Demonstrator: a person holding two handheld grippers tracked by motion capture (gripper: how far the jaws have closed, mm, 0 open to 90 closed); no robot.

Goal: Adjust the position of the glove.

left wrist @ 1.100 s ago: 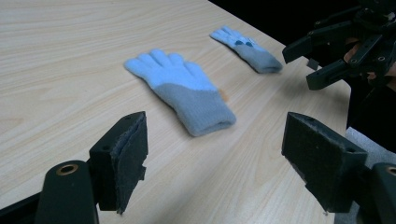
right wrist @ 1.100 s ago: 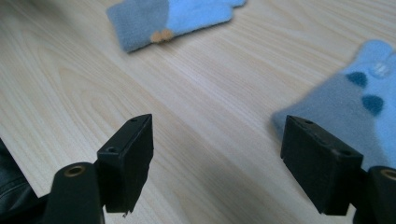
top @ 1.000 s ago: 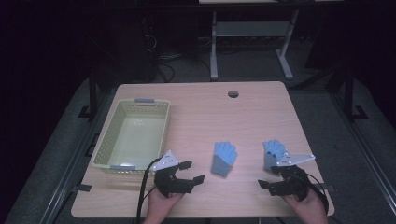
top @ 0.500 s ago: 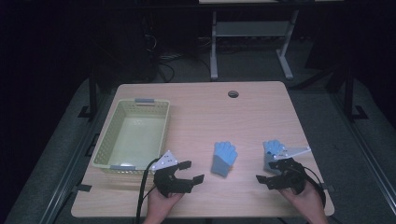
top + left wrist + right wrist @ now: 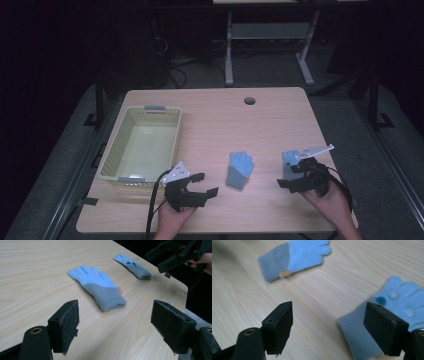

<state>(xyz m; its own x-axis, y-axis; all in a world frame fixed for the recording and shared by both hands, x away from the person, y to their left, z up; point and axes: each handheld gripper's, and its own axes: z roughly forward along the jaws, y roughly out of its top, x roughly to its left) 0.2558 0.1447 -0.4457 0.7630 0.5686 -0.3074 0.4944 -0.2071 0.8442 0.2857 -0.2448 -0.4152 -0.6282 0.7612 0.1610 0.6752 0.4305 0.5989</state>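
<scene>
Two light-blue knitted gloves with grey cuffs lie flat on the wooden table (image 5: pixel 225 120). One glove (image 5: pixel 240 170) (image 5: pixel 98 286) (image 5: pixel 294 257) sits near the middle front, fingers pointing away from me. The other glove (image 5: pixel 288 159) (image 5: pixel 132 266) (image 5: pixel 404 300) lies further right, with dark dots on its fingers. My right gripper (image 5: pixel 290 176) (image 5: pixel 329 325) hovers open just above its cuff, one jaw over the grey edge. My left gripper (image 5: pixel 206 184) (image 5: pixel 118 325) is open and holds nothing, left of the middle glove and aimed at it. The right gripper (image 5: pixel 175 255) is also visible in the left gripper view.
A pale green plastic basket (image 5: pixel 176 140) stands on the table's left side, with nothing inside it. A cable hole (image 5: pixel 249 100) sits near the far edge. The table's right edge runs close behind the right glove.
My right gripper has shifted a little forward and left, closer over the right glove's cuff. The left gripper and both gloves have stayed put.
</scene>
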